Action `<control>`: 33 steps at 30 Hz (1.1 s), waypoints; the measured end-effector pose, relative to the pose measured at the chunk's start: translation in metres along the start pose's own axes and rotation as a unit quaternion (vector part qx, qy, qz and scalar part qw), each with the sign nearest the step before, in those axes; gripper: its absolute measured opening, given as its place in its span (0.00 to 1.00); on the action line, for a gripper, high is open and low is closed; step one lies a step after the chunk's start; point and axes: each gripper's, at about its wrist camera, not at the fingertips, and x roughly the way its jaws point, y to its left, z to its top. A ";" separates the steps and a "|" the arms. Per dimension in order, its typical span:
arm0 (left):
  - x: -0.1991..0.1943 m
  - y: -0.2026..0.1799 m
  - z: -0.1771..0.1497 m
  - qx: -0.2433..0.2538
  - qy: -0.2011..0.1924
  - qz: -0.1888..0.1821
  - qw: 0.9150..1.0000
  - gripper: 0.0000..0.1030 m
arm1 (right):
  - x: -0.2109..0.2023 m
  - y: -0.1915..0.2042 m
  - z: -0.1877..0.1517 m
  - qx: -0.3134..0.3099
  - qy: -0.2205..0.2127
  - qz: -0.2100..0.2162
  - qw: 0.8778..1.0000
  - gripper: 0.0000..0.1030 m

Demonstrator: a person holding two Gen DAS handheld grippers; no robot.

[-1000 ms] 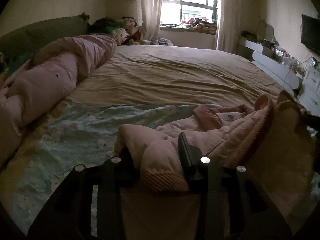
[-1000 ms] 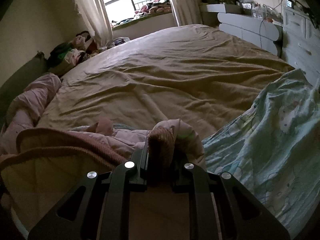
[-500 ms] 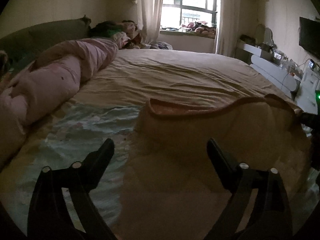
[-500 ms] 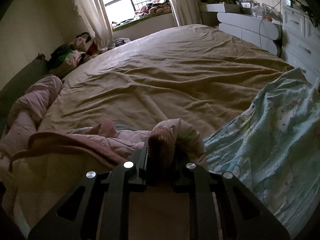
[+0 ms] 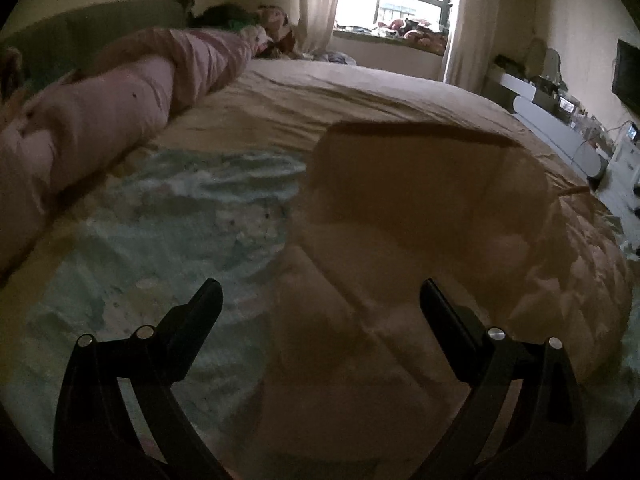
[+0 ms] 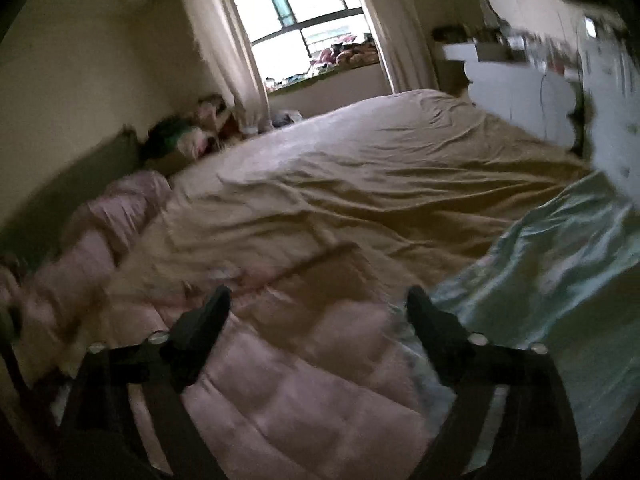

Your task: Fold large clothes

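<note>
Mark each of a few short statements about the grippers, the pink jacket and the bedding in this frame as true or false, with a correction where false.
1. The left gripper is open with nothing between its fingers. True.
2. The right gripper is clamped on the pink quilted jacket. False: its jaws are spread wide and the jacket lies free below them.
3. The jacket lies partly on the light blue printed blanket. True.
4. The rolled pink duvet lies on the right side of the bed in the left wrist view. False: it lies along the left side.
5. The window curtains are drawn shut. False: daylight shows between them.
</note>
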 end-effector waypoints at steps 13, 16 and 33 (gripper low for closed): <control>0.018 -0.019 -0.031 0.016 0.057 -0.047 0.997 0.47 | 0.019 -0.005 -0.080 -0.072 0.088 -0.011 0.993 0.30; 0.009 -0.042 -0.025 0.074 0.041 -0.007 0.996 0.29 | 0.011 0.004 -0.079 -0.089 0.061 0.001 0.994 0.18; 0.073 -0.030 0.021 0.011 0.074 0.047 0.996 0.26 | 0.108 0.018 -0.044 -0.063 0.094 -0.084 0.990 0.18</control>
